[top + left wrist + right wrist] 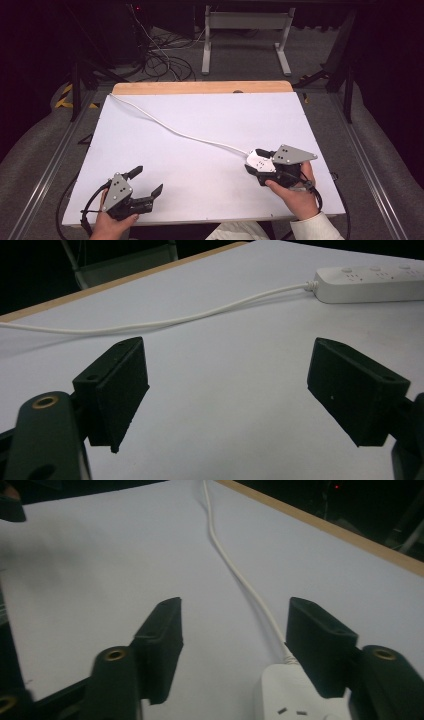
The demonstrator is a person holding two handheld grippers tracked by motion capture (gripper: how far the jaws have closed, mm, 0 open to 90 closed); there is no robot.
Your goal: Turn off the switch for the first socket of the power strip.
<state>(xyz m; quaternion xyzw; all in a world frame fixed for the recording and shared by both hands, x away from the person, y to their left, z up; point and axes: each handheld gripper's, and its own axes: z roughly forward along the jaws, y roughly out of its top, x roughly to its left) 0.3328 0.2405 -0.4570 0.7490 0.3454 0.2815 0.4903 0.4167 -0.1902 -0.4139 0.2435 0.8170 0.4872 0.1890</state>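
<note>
The desk (210, 135) carries a smooth, matt white sheet, and a strip of pale bare wood (200, 88) shows along its far edge. The power strip (370, 284) is smooth white plastic with a slight sheen, and its cord (235, 565) has the same white, smooth covering. The left tongs (227, 390) and right tongs (235, 645) have matt black plastic-looking jaws with small brass-coloured metal rings set in, and each carries a flat, dull grey plate (295, 154) dotted with holes.
</note>
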